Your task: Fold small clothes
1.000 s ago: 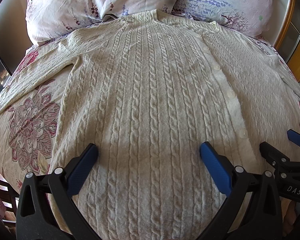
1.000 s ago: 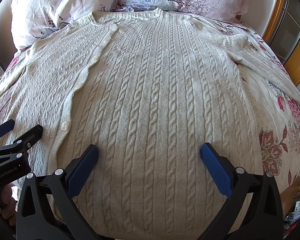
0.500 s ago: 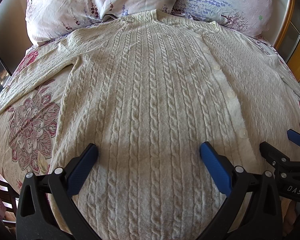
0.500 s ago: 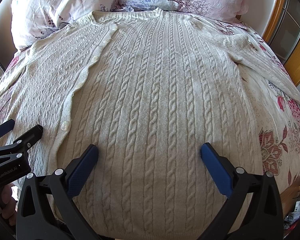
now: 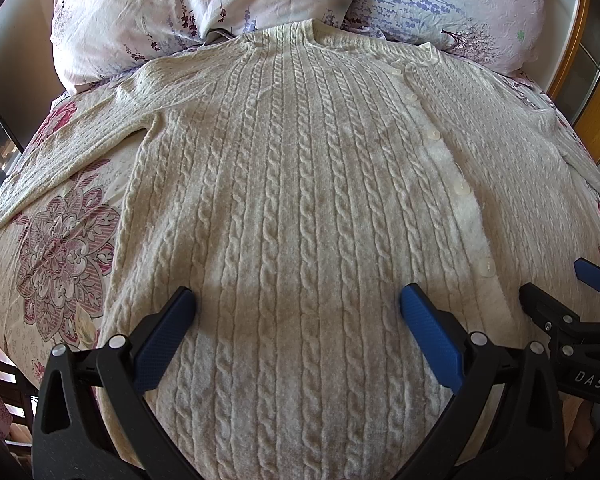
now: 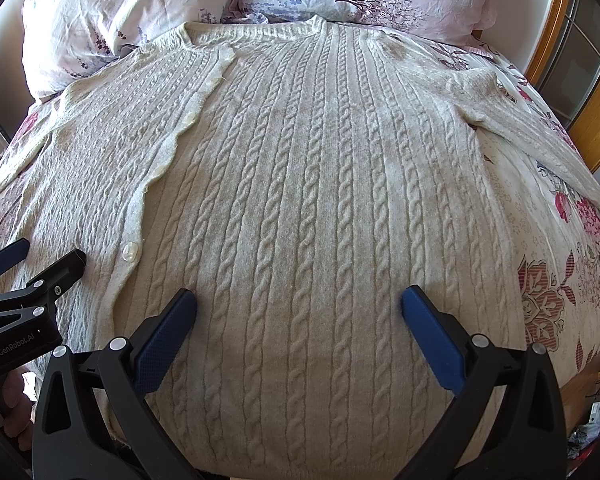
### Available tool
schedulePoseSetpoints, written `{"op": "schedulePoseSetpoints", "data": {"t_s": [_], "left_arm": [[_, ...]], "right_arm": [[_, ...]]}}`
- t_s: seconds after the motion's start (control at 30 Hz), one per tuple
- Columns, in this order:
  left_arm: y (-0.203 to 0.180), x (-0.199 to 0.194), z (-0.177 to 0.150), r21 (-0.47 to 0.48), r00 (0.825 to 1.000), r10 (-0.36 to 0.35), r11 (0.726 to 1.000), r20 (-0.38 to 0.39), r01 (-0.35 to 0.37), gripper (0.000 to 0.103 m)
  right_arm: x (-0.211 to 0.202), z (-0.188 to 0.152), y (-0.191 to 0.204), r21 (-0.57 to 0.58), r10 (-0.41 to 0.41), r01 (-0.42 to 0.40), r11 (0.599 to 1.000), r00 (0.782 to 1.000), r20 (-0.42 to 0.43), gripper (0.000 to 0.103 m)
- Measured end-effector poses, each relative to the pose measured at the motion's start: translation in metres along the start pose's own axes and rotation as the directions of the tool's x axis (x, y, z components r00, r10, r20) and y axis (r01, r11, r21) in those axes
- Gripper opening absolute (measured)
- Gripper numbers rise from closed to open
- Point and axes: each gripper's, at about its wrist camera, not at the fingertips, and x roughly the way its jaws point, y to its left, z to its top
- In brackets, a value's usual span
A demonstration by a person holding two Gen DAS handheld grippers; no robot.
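Observation:
A cream cable-knit cardigan (image 5: 300, 200) lies flat and buttoned on the bed, collar toward the pillows, sleeves spread out to both sides. It also fills the right wrist view (image 6: 320, 200). My left gripper (image 5: 296, 304) is open and empty, hovering over the cardigan's lower left half. My right gripper (image 6: 298, 304) is open and empty over the lower right half. Each gripper shows at the edge of the other's view: the right one (image 5: 560, 292) and the left one (image 6: 40, 258).
The cardigan lies on a floral bedsheet (image 5: 60, 248). Two flowered pillows (image 5: 200, 4) stand at the head of the bed. A wooden frame (image 6: 592, 112) runs along the right side. A dark chair (image 5: 4, 384) is at the lower left.

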Motion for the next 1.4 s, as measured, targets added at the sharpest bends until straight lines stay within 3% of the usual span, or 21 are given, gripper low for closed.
{"op": "schedulePoseSetpoints", "data": {"t_s": [1.23, 1.33, 1.4], "left_arm": [[-0.002, 0.001, 0.001, -0.003, 1.0, -0.001, 1.0, -0.003, 0.001, 0.101], [-0.004, 0.0, -0.001, -0.004, 1.0, -0.001, 1.0, -0.007, 0.001, 0.101], [-0.003, 0.001, 0.0, -0.004, 1.0, 0.0, 1.0, -0.009, 0.0, 0.101]], "right_arm": [[0.0, 0.003, -0.001, -0.007, 0.009, -0.009, 1.0, 1.0, -0.001, 0.102], [-0.001, 0.004, -0.002, -0.017, 0.026, -0.026, 1.0, 1.0, 0.001, 0.102], [-0.006, 0.008, -0.014, 0.025, 0.11, -0.111, 0.994, 0.993, 0.029, 0.102]]}}
